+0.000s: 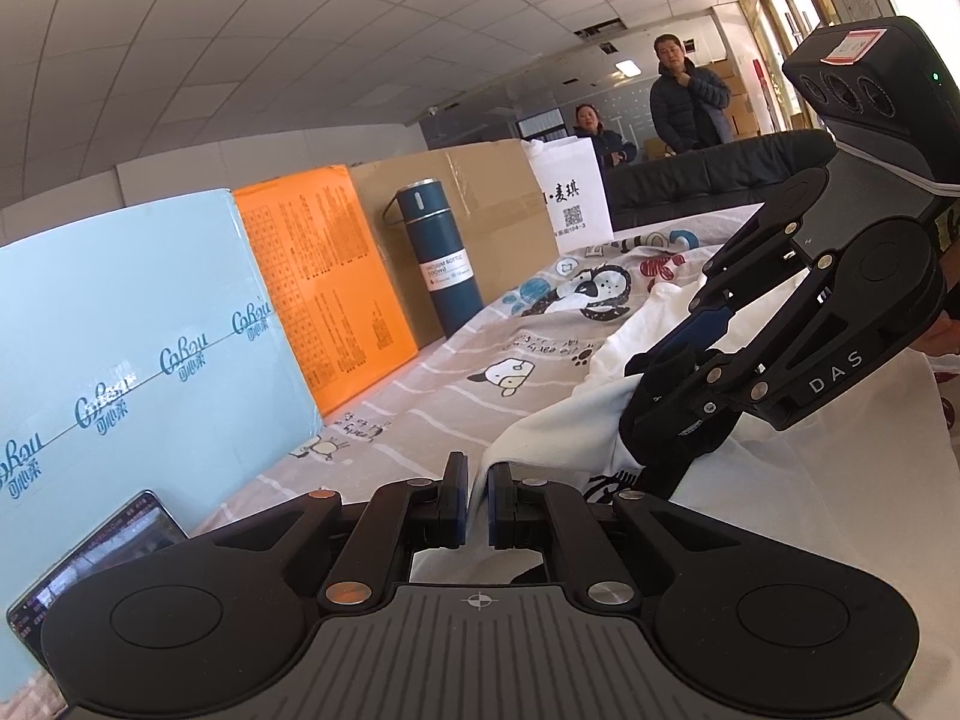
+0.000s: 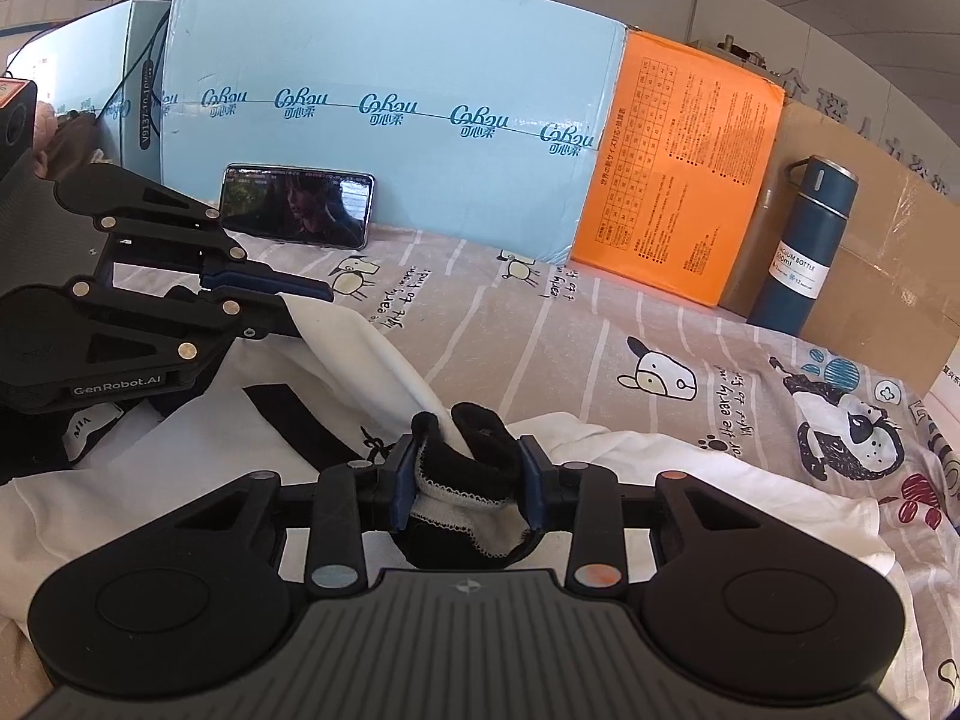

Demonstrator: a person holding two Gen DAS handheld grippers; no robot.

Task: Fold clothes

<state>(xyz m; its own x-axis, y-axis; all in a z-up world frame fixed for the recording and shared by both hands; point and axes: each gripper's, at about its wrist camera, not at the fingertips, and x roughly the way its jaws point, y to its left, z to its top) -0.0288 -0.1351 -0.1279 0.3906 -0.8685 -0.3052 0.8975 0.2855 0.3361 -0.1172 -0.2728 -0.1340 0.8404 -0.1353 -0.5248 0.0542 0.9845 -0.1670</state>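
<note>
A white garment with black trim (image 2: 198, 450) lies on a cartoon-print bedsheet (image 2: 540, 330). My left gripper (image 1: 477, 504) is shut on a thin white edge of the garment (image 1: 540, 426); it shows at the left of the right wrist view (image 2: 300, 306). My right gripper (image 2: 471, 480) is shut on a bunched black-trimmed part of the garment (image 2: 480, 438) and lifts it off the sheet. In the left wrist view the right gripper (image 1: 666, 384) is at the right, holding the black fabric above the white cloth.
A light blue box (image 2: 390, 120), an orange box (image 2: 678, 180), a cardboard box (image 1: 474, 210) and a blue vacuum bottle (image 2: 804, 246) line the far side. A phone (image 2: 297, 207) leans on the blue box. A white paper bag (image 1: 576, 192) and two people (image 1: 684, 96) are behind.
</note>
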